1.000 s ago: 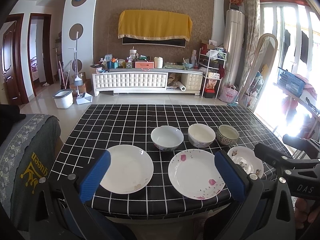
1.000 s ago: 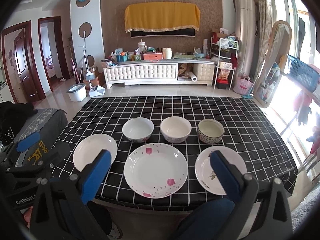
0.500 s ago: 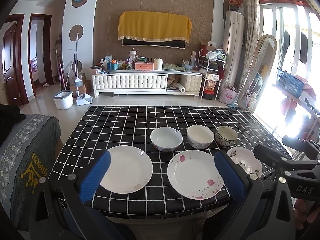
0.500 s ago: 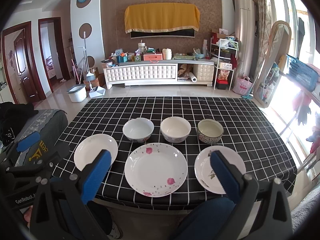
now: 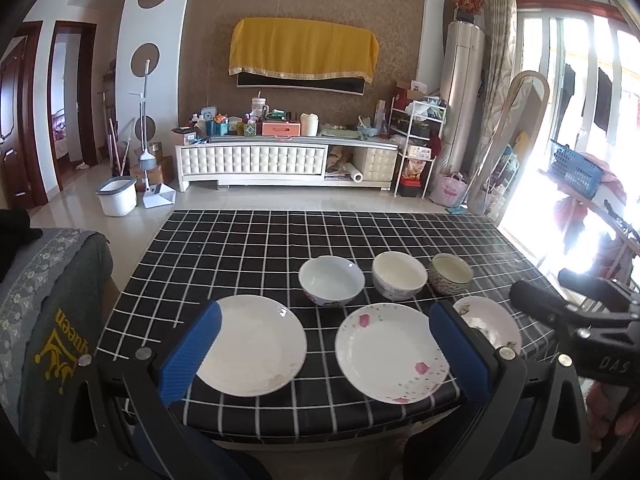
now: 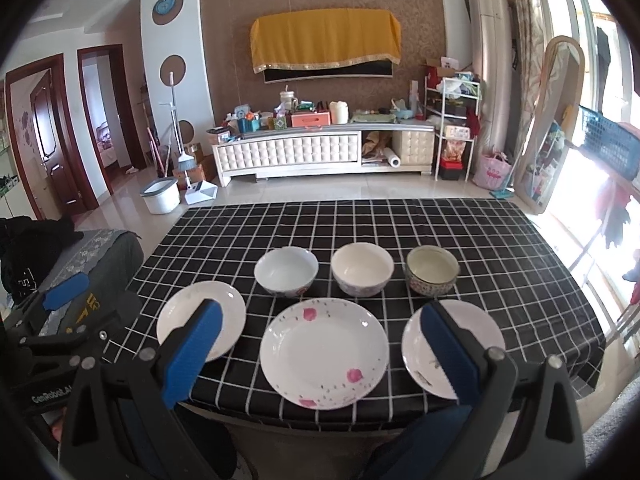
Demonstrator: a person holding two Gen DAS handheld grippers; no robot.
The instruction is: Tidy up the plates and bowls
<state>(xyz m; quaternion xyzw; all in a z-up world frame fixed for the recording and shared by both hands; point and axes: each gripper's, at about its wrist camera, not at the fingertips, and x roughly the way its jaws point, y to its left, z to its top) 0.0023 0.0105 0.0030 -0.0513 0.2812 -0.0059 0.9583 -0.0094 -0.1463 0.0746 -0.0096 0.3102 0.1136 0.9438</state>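
We see left gripper (image 5: 326, 350) and right gripper (image 6: 322, 354) fingers wide apart, holding nothing. Their fingers partly hide 2 plates on the worktop (image 6: 400, 224).

Brown wall (image 5: 304, 8), white cabinet (image 5: 252, 160), glossy floor (image 5: 280, 200), bright windows (image 5: 576, 92).

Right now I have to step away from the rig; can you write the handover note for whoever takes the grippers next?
Left gripper: open, empty, at the table's near edge. Right gripper: the same.
Front row on the black checked tablecloth: plain white plate, pink-flowered white plate, small patterned white plate.
Back row: white bowl, cream bowl, patterned-rim bowl.
Done: nothing stacked.
Left: gather the plates and bowls.
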